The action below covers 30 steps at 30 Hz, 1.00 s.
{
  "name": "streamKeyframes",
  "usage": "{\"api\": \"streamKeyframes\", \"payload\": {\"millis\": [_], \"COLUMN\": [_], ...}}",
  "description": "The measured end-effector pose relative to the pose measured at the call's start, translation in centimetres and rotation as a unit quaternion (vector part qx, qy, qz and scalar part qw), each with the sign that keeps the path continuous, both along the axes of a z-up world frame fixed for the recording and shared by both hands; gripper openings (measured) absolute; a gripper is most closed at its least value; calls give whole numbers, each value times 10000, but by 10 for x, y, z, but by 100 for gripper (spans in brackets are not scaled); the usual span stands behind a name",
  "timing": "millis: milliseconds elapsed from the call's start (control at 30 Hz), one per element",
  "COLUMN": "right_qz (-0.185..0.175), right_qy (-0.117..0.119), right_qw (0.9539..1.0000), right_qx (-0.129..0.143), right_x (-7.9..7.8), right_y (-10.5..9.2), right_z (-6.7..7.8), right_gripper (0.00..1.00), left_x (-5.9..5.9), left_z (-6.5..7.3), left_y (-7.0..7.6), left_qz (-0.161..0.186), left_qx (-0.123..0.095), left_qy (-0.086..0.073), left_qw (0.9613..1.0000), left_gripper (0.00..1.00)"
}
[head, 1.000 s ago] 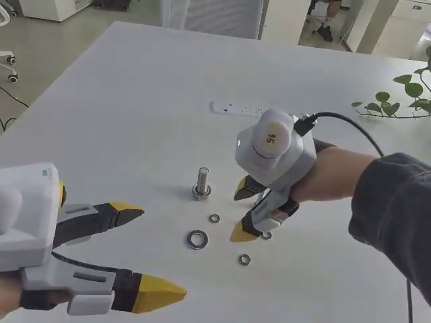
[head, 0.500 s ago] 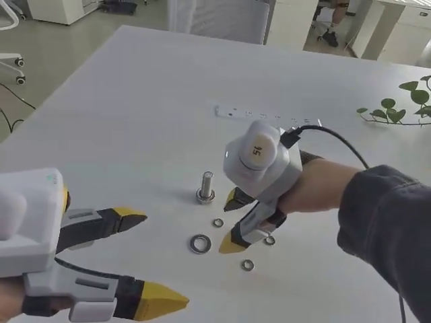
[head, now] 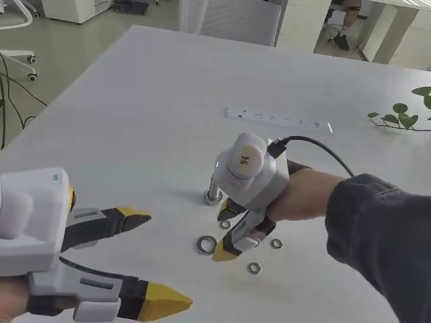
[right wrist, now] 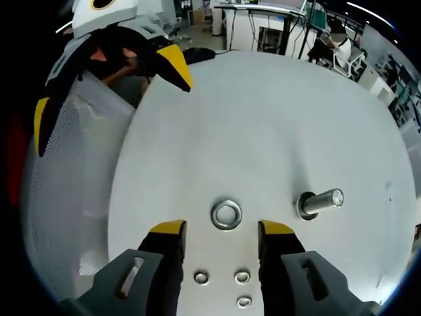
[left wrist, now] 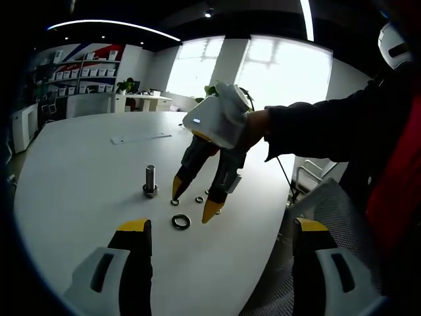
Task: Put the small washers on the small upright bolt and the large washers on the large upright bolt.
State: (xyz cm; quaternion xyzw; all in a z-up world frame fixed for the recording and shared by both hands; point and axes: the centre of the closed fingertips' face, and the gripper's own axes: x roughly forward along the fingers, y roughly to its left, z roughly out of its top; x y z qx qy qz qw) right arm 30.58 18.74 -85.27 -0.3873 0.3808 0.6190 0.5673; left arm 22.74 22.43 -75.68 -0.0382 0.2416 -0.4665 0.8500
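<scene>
While released, as are left tongs [head: 158, 259], may skid the flat large washer [right wrist: 226, 214] just ahead of right tongs [head: 223, 234] across desk [head: 135, 121].

number 15, printed atop the right tongs [head: 219, 236]

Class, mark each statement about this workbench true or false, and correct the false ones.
1. The right gripper has its jaws open. True.
2. The large washer sits on the bolt. False: it lies flat on the table, apart from the bolt.
3. Three small washers lie loose on the table. True.
4. The left gripper holds a washer. False: its jaws are open and empty.
</scene>
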Motion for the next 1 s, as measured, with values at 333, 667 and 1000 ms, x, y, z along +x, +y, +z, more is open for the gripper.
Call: {"api": "streamKeyframes", "payload": {"millis": [333, 667, 1000], "right_qz": [78, 139, 164], "right_qy": [58, 53, -38], "right_qw": [9999, 9998, 9996], "right_qx": [-58, -156, -240], "right_x": [1, 2, 6], "right_y": [8, 11, 10], "right_z": [-11, -21, -25], "right_gripper": [44, 40, 35], "left_x": [2, 4, 5], "left_z": [0, 0, 0], "left_y": [3, 6, 9], "left_qz": [57, 139, 183], "left_qx": [10, 13, 6], "left_qy": [1, -21, -26], "left_qw": [10000, 9999, 9998], "left_gripper": [89, 89, 89]}}
